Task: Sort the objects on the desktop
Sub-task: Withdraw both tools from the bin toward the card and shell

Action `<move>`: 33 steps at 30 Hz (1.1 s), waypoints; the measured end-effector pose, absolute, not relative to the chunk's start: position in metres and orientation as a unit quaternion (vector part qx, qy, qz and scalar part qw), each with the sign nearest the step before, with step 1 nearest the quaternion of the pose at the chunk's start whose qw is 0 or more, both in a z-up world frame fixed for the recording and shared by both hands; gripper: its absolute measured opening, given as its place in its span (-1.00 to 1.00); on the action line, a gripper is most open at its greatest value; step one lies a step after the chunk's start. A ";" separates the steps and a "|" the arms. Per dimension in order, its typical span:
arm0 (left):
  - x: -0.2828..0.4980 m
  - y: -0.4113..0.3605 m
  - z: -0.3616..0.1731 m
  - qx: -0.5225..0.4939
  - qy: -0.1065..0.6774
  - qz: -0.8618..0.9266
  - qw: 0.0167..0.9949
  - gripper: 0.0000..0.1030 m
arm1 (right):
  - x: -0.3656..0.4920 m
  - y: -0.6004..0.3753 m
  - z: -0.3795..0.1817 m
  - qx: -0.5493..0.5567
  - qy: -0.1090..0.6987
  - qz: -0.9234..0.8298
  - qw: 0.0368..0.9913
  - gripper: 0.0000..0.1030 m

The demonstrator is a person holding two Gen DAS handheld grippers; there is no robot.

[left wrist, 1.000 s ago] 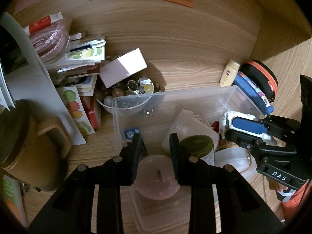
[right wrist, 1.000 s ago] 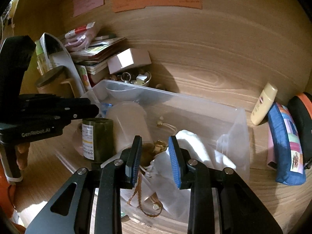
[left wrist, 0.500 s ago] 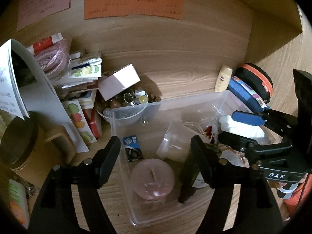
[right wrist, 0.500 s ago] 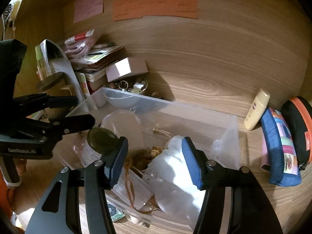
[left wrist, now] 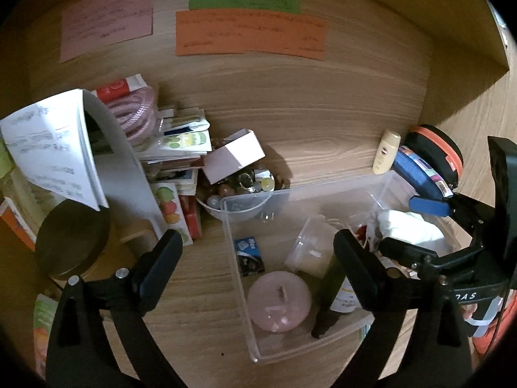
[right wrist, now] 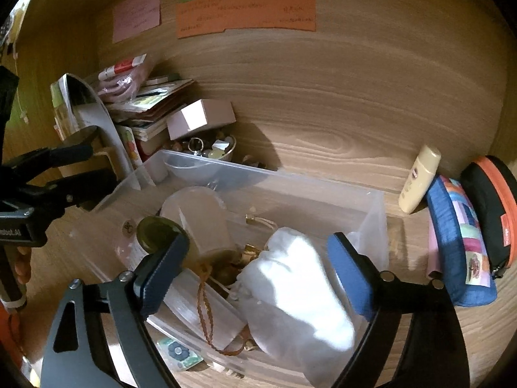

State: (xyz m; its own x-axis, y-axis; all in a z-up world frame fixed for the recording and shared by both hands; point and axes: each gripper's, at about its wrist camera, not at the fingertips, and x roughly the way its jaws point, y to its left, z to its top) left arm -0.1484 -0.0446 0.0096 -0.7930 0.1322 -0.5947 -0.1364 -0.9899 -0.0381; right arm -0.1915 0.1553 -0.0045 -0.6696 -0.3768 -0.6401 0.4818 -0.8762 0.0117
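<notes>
A clear plastic bin (left wrist: 323, 187) (right wrist: 265, 174) stands on the wooden desk. In it lie a pink candle (left wrist: 279, 302), a small blue packet (left wrist: 249, 256), a clear cup (left wrist: 315, 245) (right wrist: 200, 216), a dark green-lidded jar (right wrist: 158, 234) and a white cloth pouch (right wrist: 300, 291) (left wrist: 408, 231). My left gripper (left wrist: 258, 249) is open and empty above the bin's left end. My right gripper (right wrist: 258, 252) is open and empty above the pouch; it also shows in the left wrist view (left wrist: 410, 226).
A bowl of small trinkets (left wrist: 239, 194) and a pink box (left wrist: 234, 158) sit behind the bin. Books and papers (left wrist: 174, 148) stack at left, with a dark round lid (left wrist: 72, 237). A lotion tube (right wrist: 420, 179), blue pouch (right wrist: 458, 242) and black-orange case (right wrist: 491, 207) lie at right.
Both grippers opened wide and pulled back up from the bin. The left one let go of the pink candle, which now lies in the bin; the right one released the white pouch.
</notes>
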 end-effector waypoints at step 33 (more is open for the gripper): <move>-0.064 0.030 -0.029 -0.342 0.062 0.929 0.129 0.96 | -0.097 0.228 -0.002 0.324 0.059 -0.928 0.177 0.95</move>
State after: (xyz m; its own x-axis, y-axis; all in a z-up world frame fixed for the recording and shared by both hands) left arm -0.0641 0.0304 -0.0295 -0.7332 0.1975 -0.6507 -0.2817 -0.9591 0.0264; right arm -0.0974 0.2275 -0.0018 -0.7275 -0.2908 -0.6215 0.3671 -0.9302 0.0055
